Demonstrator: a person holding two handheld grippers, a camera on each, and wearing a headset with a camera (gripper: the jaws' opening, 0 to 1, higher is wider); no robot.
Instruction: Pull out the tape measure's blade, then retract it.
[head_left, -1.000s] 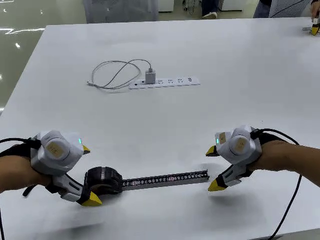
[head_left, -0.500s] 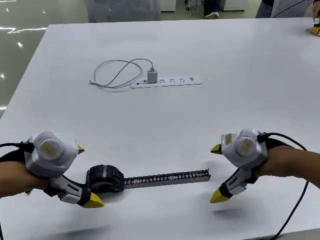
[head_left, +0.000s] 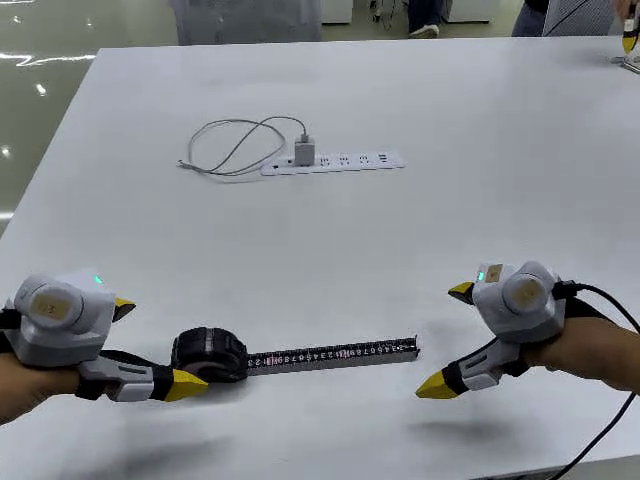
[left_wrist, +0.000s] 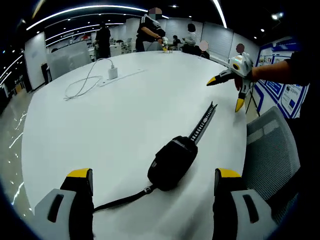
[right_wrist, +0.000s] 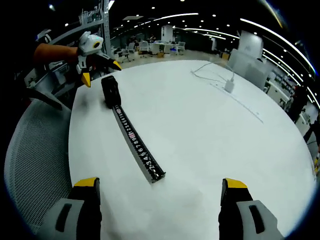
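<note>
White tabletop is carrying the tape measure at six o'clock, its blade lying out toward three. Left gripper and right gripper are hovering at either end, jaws spread, holding nothing. Its case is likely offering a firm hold; the thin, springy blade is best gripped at its tip.

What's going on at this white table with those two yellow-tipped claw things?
A person holds a two-jaw gripper in each hand. The black tape measure lies on the white table with its numbered blade pulled out. The left gripper is open beside the tape measure, the right gripper open near the blade's tip; neither touches it.
</note>
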